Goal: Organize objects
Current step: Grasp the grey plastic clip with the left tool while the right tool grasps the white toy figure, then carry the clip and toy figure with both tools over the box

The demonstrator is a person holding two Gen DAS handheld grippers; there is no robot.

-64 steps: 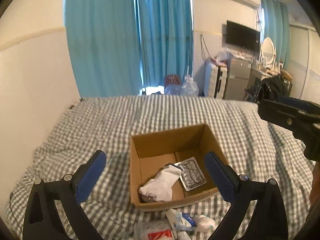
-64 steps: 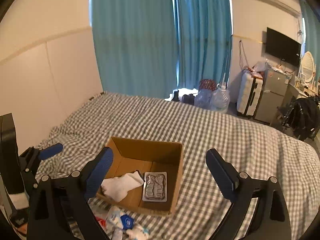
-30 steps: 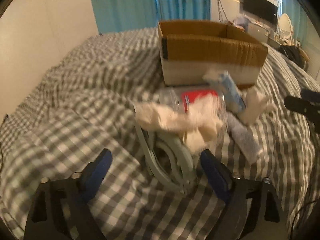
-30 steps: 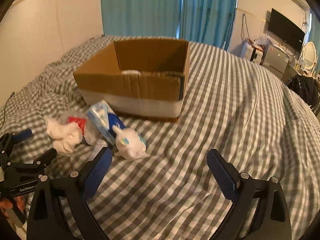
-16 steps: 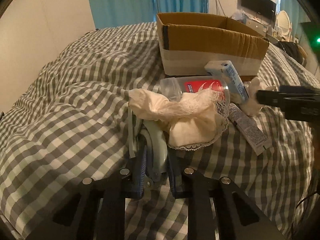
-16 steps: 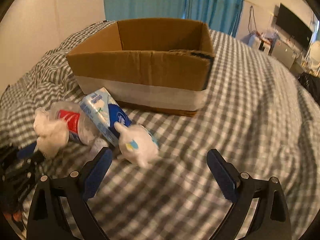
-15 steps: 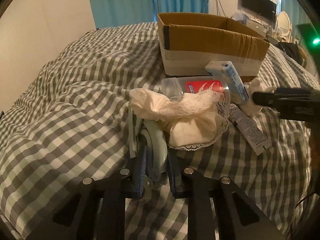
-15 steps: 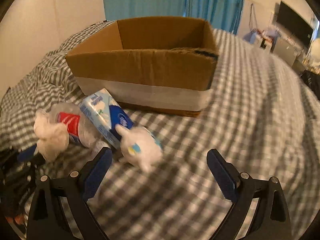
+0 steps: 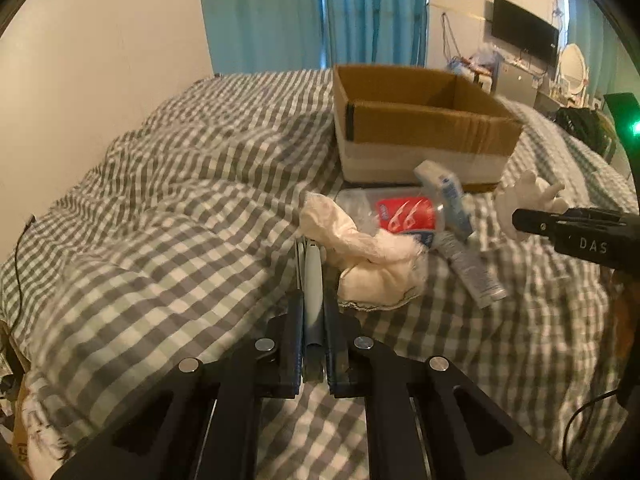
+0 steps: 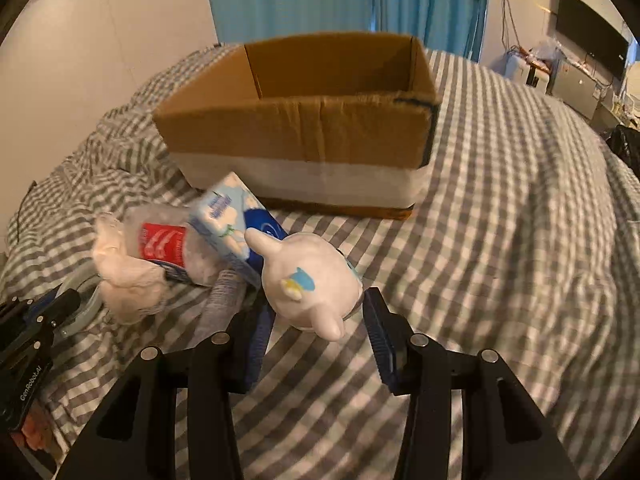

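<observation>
Left gripper (image 9: pixel 312 320) is pinched shut on a pale blue-grey ring-shaped thing (image 9: pixel 311 280), thin edge up between the pads, lifted a little off the checked bedspread (image 9: pixel 160 240); can't tell exactly what it is, maybe a tape roll or hoop. Right gripper (image 10: pixel 316 320) has its fingers around the white plush toy (image 10: pixel 308 276), both blue pads at or very near its sides but whether they are truly squeezing it can't be told. Cardboard box (image 10: pixel 304 120) sits open-topped just behind the pile, its inside hidden from this low angle. Rest of pile in front of box: cream lace cloth (image 9: pixel 368 256), clear plastic bottle with red label (image 9: pixel 400 216), blue-white tissue pack (image 10: pixel 228 216), grey tube (image 9: pixel 468 268). Step in hand looks like double pickup then drop into box. To do it well: lift the ring straight up, since the cloth lies just beside or partly over it and could drag along; hold the pinch firm, thin edge may pivot. On the right, squeeze on the toy's fat body, not the ears, it is soft and will squash and slip; tissue pack touches it behind, so pull toward the camera before rising. Clear the front wall of the box before releasing either.
</observation>
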